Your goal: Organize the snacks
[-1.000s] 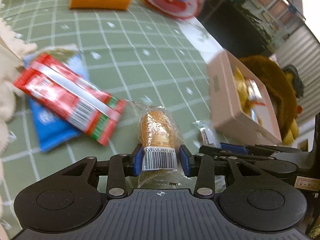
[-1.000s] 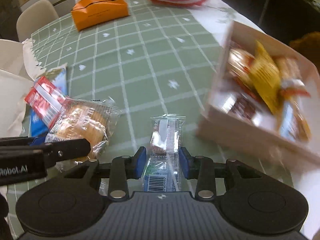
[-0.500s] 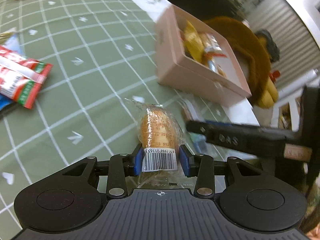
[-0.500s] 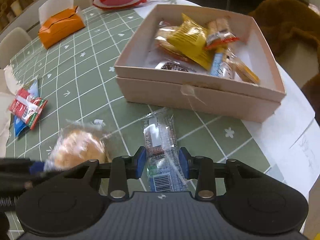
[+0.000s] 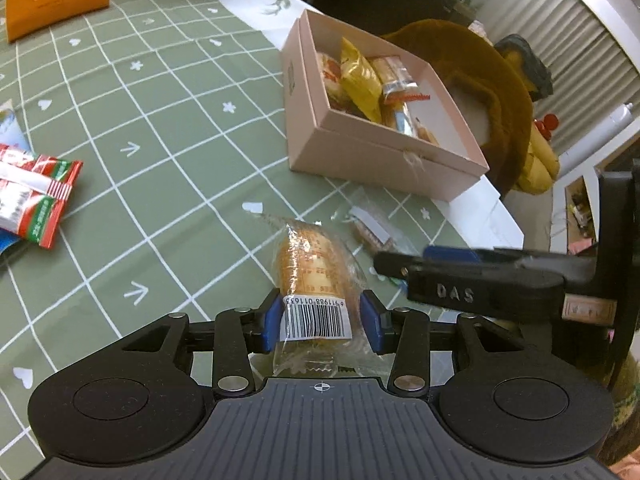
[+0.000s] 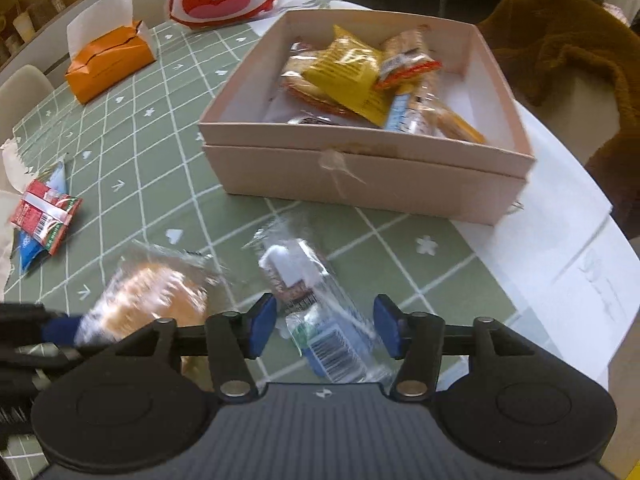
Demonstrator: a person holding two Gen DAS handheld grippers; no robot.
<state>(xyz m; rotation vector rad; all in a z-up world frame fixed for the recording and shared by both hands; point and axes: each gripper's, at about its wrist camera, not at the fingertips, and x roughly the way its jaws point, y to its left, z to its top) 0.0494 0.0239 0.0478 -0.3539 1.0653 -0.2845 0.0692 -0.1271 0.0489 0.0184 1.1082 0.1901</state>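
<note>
Left tongs (image 5: 320, 322) pinch wrapped bread (image 5: 314, 280); right tongs (image 6: 325, 330), just opening, straddle clear-wrapped snack (image 6: 316, 300) untouched.

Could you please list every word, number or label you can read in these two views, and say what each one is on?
"DAS": raised letters on the right gripper arm, in the left wrist view.
"6911988 011633": mirrored digits above the barcode on the wrapped bread, last digit uncertain.
Blue-labelled snack packet: barcode and print blurred, unreadable.
Red packet: print too small.
Yellow packet in the box: unreadable.
</note>
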